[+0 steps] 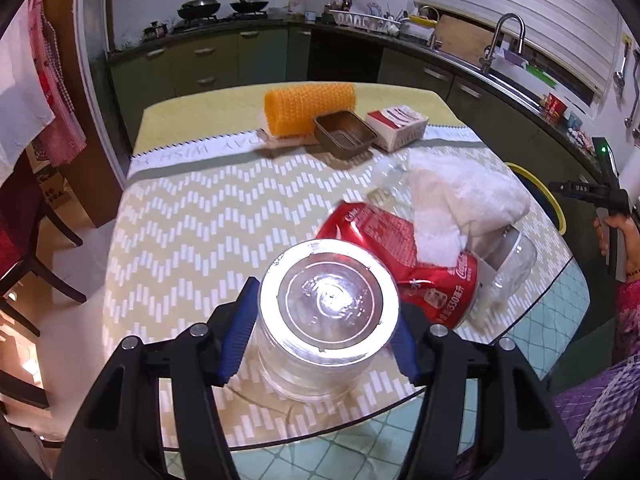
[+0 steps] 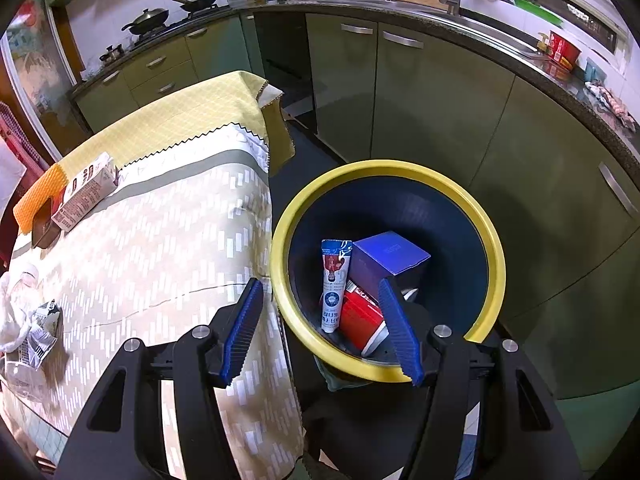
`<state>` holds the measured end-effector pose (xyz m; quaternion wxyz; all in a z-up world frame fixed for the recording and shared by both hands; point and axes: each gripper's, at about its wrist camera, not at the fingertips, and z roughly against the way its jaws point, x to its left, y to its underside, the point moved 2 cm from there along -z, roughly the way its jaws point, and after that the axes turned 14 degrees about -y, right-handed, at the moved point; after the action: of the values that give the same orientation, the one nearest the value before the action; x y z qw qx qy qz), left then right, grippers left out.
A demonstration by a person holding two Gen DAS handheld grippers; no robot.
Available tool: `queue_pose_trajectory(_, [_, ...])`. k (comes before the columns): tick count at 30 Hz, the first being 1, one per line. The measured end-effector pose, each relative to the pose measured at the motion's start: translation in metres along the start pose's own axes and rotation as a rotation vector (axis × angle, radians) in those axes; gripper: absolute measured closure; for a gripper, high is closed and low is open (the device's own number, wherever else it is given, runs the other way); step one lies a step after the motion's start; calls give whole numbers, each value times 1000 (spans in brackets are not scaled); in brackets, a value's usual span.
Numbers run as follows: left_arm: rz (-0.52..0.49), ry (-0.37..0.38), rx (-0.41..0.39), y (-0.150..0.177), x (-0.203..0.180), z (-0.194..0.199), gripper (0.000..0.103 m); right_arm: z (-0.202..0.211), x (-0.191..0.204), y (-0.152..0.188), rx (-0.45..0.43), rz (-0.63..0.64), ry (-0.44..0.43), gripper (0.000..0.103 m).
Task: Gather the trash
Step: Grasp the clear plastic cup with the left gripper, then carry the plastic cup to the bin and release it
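Beside the table (image 2: 168, 216), my right gripper (image 2: 320, 328) hangs spread wide and empty over the yellow-rimmed bin (image 2: 494, 248), which already holds trash. Over the table's near edge, my left gripper (image 1: 324, 340) clamps a clear plastic jar (image 1: 326, 316) across its sidewall. I judge it light, slick and squashable, so I squeeze gently.
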<state>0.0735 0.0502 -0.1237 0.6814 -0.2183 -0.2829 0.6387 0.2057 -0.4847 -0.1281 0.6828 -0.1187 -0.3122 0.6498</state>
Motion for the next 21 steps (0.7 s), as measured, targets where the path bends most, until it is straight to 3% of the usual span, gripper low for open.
queue_pose_trajectory(9, [-17, -61, -94, -31, 8, 39, 46, 8, -3, 2, -19, -2, -4, 43])
queue_pose_trajectory(16, [-130, 69, -175, -92, -41, 57, 46, 21, -10, 6, -41, -9, 1, 43])
queue_pose_trajectory(21, [-234, 209, -161, -140, -100, 50, 46, 37, -26, 10, -66, -32, 13, 43])
